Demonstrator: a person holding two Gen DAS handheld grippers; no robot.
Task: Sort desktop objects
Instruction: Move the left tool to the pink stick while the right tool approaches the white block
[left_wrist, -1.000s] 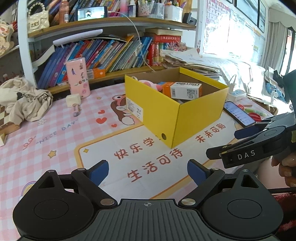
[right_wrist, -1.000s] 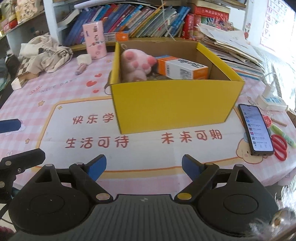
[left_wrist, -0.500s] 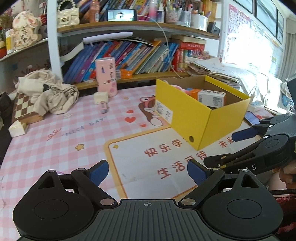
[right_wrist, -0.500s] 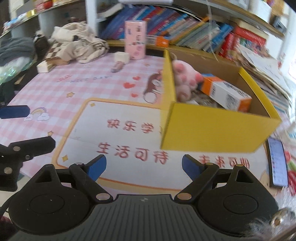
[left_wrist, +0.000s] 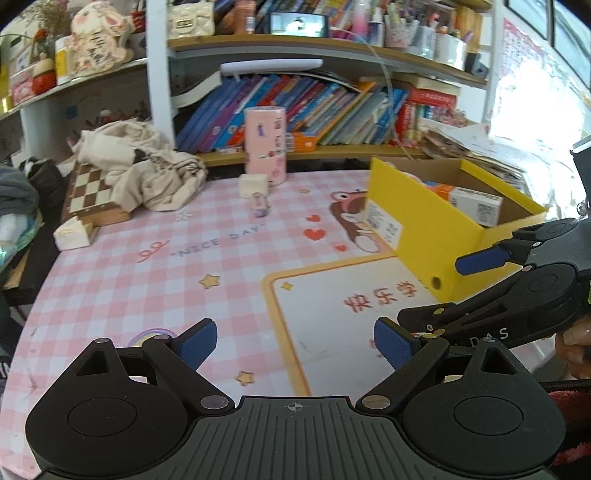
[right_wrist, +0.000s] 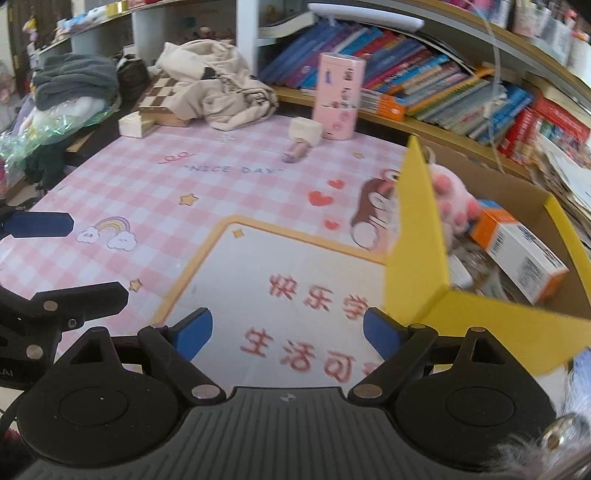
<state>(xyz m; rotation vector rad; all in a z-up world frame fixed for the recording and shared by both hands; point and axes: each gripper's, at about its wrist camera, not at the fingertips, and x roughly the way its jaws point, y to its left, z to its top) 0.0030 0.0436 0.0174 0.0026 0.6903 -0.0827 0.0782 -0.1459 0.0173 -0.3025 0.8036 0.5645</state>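
The yellow box stands toward the right edge of the table, on the pink checked mat that covers it, with one corner over the mat's white panel. Inside it lie a pink plush toy against the left wall and an orange-and-white carton beside it, tilted toward the far right side; other contents under them are blurred.

Toward the back edge of the table, well apart from the box, a pink cylindrical canister stands upright. Just in front of it sits a small cream block, and a small pinkish tube lies just in front of that block.

At the back left corner a cream cloth is heaped over a chessboard, with a pale wedge-shaped block near the left edge.

The left gripper hovers above the front edge with its blue pads spread wide and nothing between them. The right gripper is likewise released and bare, near the box's front left corner. Books fill the shelf behind.
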